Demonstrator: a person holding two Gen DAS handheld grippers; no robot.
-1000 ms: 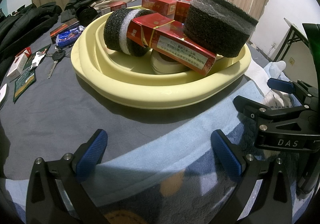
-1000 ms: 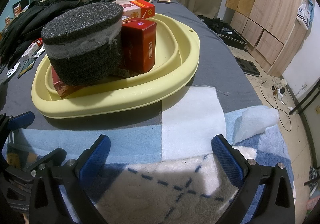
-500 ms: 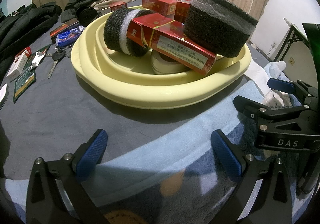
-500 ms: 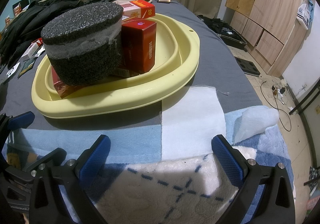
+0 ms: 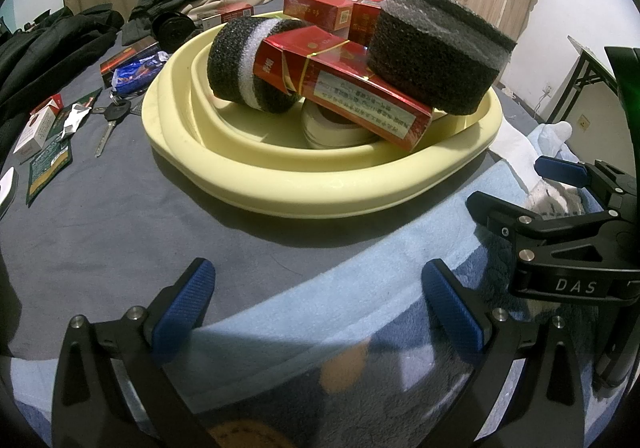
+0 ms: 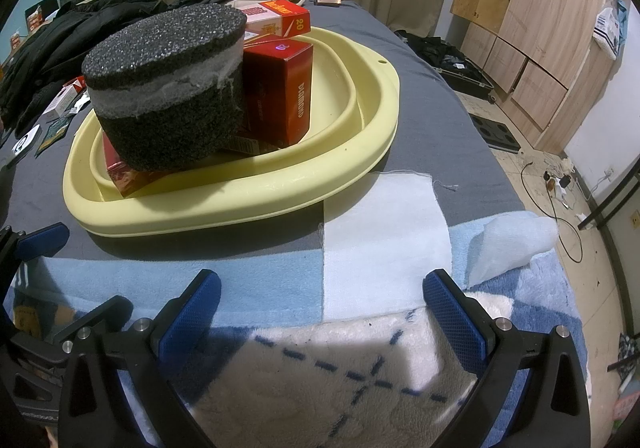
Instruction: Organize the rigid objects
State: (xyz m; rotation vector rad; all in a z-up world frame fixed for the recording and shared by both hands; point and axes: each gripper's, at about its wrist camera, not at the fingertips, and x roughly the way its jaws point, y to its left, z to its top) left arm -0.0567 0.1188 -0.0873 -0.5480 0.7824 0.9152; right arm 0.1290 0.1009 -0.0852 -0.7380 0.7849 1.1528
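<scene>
Plainly, yellow basin (image 5: 320, 188) heaped with red boxes (image 5: 352, 104), foam; both grippers' fingers (image 5: 182, 308) gape empty

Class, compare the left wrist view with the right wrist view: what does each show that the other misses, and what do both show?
Only the left wrist view shows the key, the tape roll under the long red box, and a second foam roll on its side. Only the right wrist view shows the wardrobe and floor cables. Both show the yellow basin, the big foam disc, and open claws: left, right.
</scene>
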